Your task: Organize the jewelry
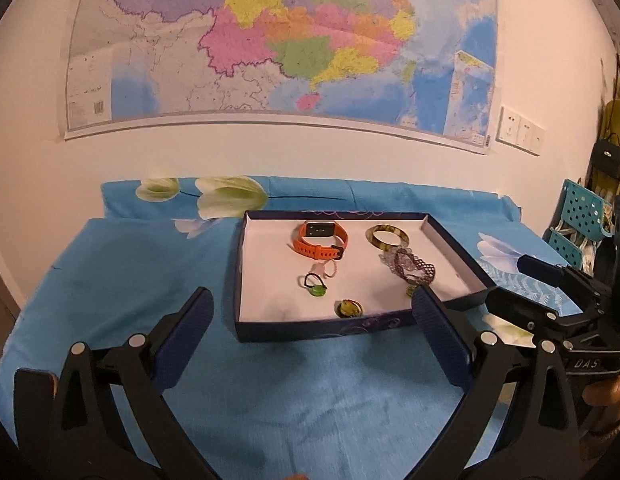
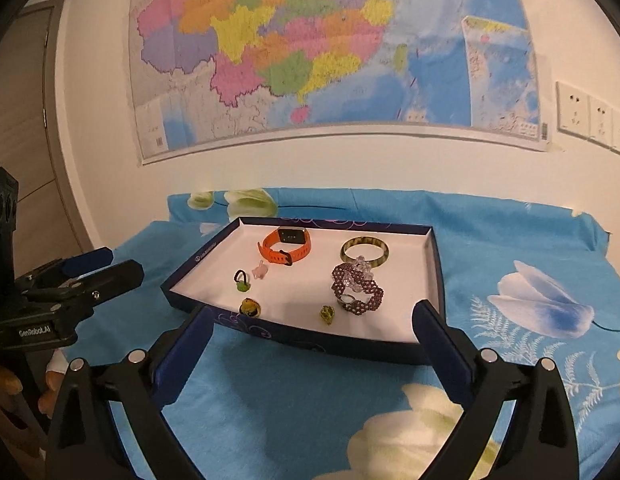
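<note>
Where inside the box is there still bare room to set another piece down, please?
The box floor is barest along its left wall, left of the orange watch and hair tie, and mid-front. The right side is crowded: bangle and beaded bracelet overlap.

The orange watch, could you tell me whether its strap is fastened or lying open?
Fastened: the orange watch strap forms a closed loop inside the box.
</note>
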`<state>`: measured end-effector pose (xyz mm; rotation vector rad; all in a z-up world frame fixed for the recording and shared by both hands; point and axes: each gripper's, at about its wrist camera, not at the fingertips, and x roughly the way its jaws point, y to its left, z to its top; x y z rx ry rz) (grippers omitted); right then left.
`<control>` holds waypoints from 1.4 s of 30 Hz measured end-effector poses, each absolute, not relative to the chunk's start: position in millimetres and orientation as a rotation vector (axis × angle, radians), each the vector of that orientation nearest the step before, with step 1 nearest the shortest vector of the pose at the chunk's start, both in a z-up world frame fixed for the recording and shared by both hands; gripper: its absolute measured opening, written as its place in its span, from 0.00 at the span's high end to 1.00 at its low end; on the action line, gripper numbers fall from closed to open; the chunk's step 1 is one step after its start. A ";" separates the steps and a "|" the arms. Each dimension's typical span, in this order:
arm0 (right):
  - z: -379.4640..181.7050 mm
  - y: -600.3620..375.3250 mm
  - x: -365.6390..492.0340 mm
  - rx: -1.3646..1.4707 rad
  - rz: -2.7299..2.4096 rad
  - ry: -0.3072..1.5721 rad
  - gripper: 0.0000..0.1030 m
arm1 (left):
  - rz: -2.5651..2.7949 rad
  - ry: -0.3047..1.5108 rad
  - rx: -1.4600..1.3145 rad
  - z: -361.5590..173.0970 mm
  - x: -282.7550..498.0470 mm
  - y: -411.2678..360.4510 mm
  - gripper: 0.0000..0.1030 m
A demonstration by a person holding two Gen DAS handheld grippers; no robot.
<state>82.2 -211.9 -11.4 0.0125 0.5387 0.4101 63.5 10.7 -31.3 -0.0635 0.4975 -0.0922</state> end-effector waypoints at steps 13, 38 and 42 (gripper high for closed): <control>-10.1 -205.7 53.2 -0.003 0.407 0.504 0.07 | -0.061 0.431 -0.043 -23.6 37.3 2.2 0.06; 3.0 -206.7 26.9 -0.011 0.405 0.409 0.07 | -0.040 0.317 -0.024 -16.0 0.8 -1.9 0.06; 4.1 -208.1 24.5 -0.008 0.402 0.402 0.07 | -0.040 0.303 -0.022 -14.0 -3.6 -4.5 0.06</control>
